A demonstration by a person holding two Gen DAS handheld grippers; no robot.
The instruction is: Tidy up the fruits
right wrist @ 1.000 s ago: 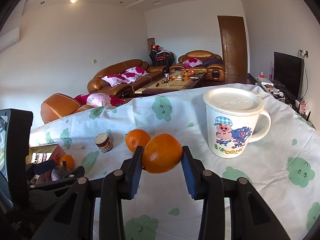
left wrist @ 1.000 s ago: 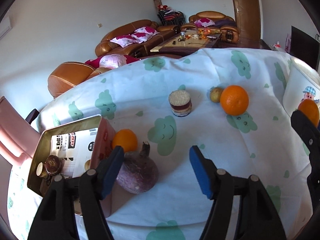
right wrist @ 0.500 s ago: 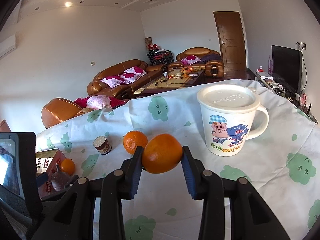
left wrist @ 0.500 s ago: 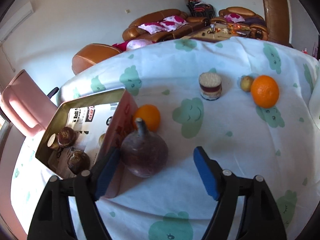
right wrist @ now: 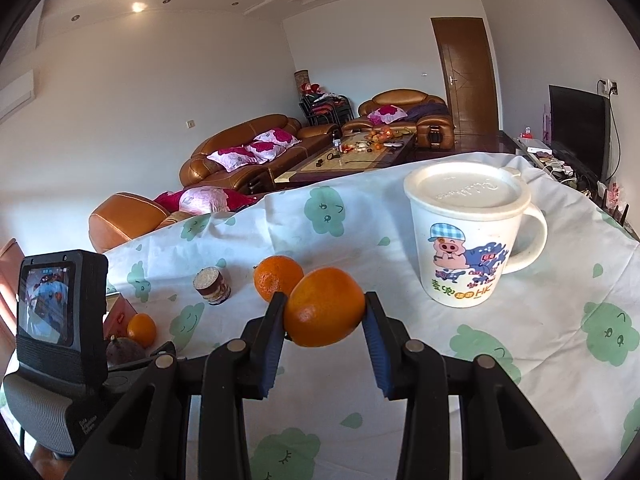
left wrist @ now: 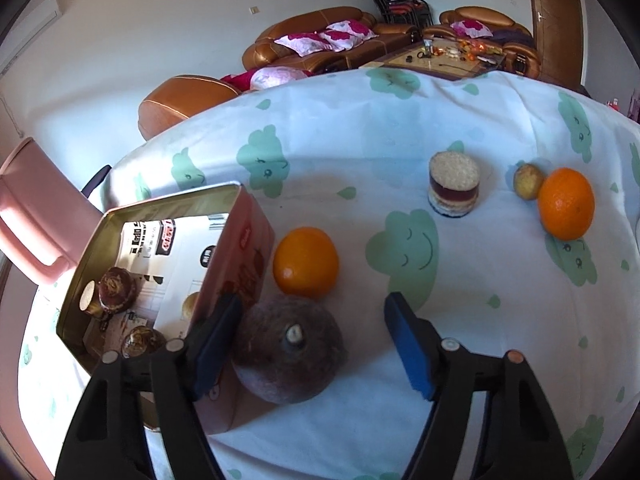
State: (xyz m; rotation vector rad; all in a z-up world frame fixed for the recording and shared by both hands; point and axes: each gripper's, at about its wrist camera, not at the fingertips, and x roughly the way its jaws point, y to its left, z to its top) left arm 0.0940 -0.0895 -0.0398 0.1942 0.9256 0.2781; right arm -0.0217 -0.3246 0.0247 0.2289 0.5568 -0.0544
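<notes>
A round purple-brown fruit (left wrist: 288, 356) with a stub stem lies on the cloud-print cloth beside an open tin (left wrist: 248, 248). My left gripper (left wrist: 311, 308) straddles this fruit and its jaws are closing. The left pad is near the fruit's side and the right pad stands well clear of it. An orange (left wrist: 306, 262) rests just beyond the fruit, against the tin's wall. In the right wrist view my right gripper (right wrist: 324, 308) is shut on another orange (right wrist: 324, 306), held above the cloth. A third orange (right wrist: 276, 276) sits behind it.
The tin holds several small dark round items and printed packets. A small round jar (left wrist: 454, 188), a little yellowish fruit (left wrist: 528, 180) and the orange (left wrist: 566, 202) stand mid-table. A lidded cartoon mug (right wrist: 466, 240) stands at the right. A pink chair (left wrist: 36, 216) is left of the table.
My left gripper has moved toward the tin and lower, so the purple fruit now lies between its jaws. The jaws widened, then narrowed. The right gripper kept still with its orange.
</notes>
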